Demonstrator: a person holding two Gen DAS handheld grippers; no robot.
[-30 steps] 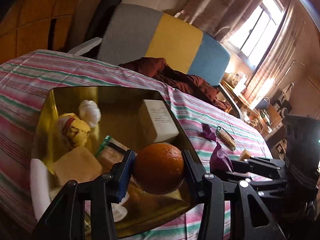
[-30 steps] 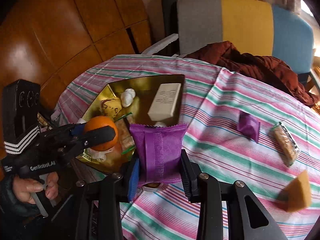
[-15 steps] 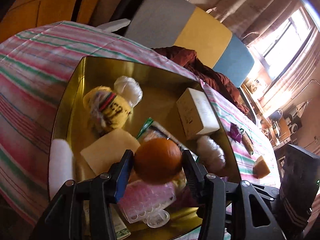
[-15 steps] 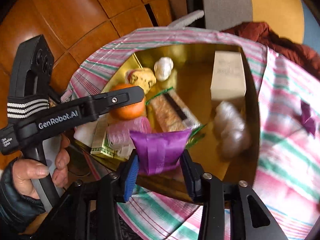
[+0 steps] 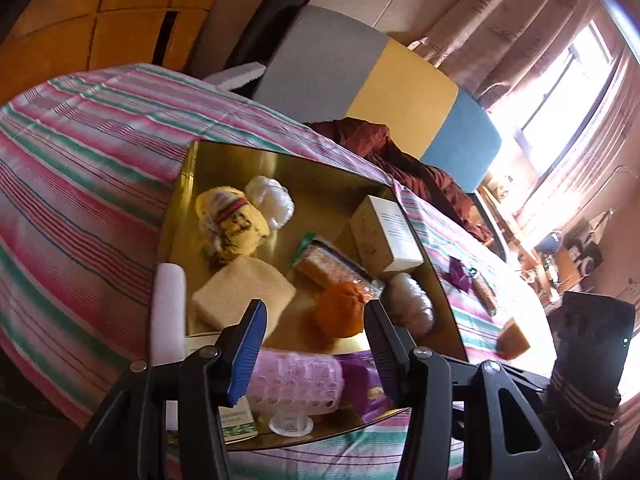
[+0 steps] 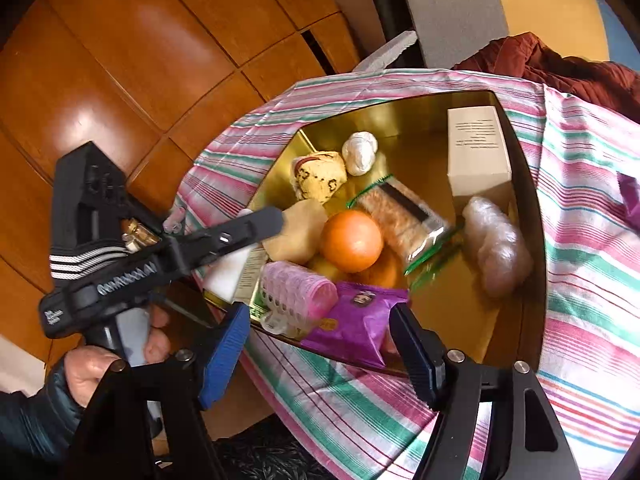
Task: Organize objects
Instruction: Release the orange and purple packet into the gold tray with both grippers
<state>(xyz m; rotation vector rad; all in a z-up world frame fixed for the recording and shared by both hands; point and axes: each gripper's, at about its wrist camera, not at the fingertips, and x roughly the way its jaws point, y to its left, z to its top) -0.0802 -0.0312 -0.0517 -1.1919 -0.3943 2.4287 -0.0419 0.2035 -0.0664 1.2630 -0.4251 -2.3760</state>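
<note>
Behind the released right fingers, a purple packet hides what may be fruit.

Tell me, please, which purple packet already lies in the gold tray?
The larger purple packet, at the gold tray's near edge beside the pink curler, between the open right gripper's jaws. The smaller purple packet lies outside on the striped cloth.

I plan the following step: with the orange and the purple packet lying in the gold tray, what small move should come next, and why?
Probably lift both grippers clear: the orange and purple packet lie free in the gold tray, and the right gripper, whose jaws just opened, and the left gripper touch neither.
</note>
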